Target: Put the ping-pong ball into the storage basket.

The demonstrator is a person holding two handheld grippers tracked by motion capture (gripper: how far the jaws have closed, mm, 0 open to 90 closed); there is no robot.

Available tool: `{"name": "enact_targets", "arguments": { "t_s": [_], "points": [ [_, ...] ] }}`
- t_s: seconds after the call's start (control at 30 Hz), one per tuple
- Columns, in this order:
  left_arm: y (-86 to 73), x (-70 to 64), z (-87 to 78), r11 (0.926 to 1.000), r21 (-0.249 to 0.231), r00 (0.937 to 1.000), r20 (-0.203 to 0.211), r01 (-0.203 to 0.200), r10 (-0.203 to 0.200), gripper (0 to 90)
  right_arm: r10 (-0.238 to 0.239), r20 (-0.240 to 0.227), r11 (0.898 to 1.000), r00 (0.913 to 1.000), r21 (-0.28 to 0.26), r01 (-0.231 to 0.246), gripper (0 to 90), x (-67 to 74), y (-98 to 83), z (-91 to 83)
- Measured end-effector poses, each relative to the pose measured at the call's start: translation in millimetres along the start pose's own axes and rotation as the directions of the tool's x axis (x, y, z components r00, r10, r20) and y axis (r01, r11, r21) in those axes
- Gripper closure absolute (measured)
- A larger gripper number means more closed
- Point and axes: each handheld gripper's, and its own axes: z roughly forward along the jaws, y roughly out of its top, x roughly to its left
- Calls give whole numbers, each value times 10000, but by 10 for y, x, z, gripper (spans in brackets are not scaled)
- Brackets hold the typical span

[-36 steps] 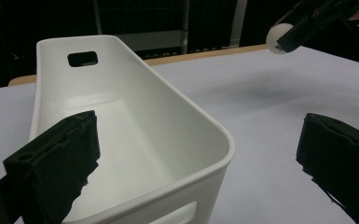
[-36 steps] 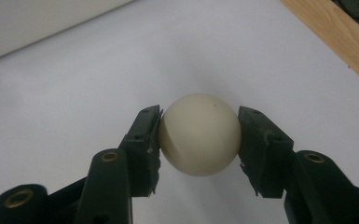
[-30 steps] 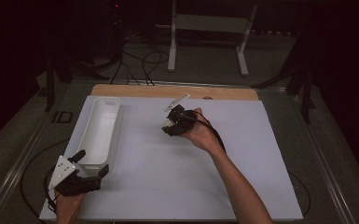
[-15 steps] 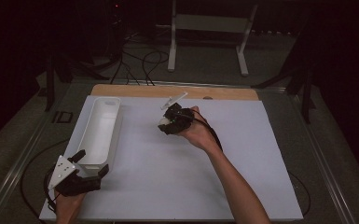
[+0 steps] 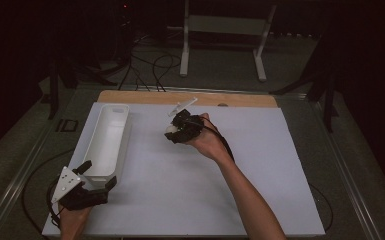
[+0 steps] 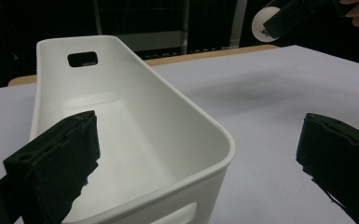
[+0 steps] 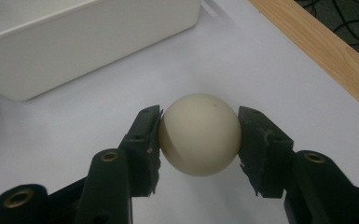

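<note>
Up close, the right gripper view shows the right gripper [image 7: 199, 135] clamped on a smooth cream ball [image 7: 199, 134], a jaw on each side, above the table [image 7: 270, 84]; from the high view the ball [image 5: 170, 129] is a pale speck at the gripper [image 5: 175, 134]. The left gripper [image 6: 196, 163] gapes wide and empty astride the near end of a glossy white bin [image 6: 135, 135]. White matte tabletop, wooden far edge, dark room with cables on the floor.

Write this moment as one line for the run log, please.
right gripper: shut on ball, above table | left gripper: open, at bin near end | bin: empty
</note>
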Motion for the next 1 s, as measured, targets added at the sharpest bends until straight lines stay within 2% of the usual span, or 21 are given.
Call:
{"name": "enact_targets", "arguments": {
  "t_s": [1.0],
  "points": [
    [1, 0, -4, 10000, 1, 10000, -5, 6, -6, 0, -56, -216, 9996, 9998, -288, 50, 506, 63, 99, 64]
  ]
}}
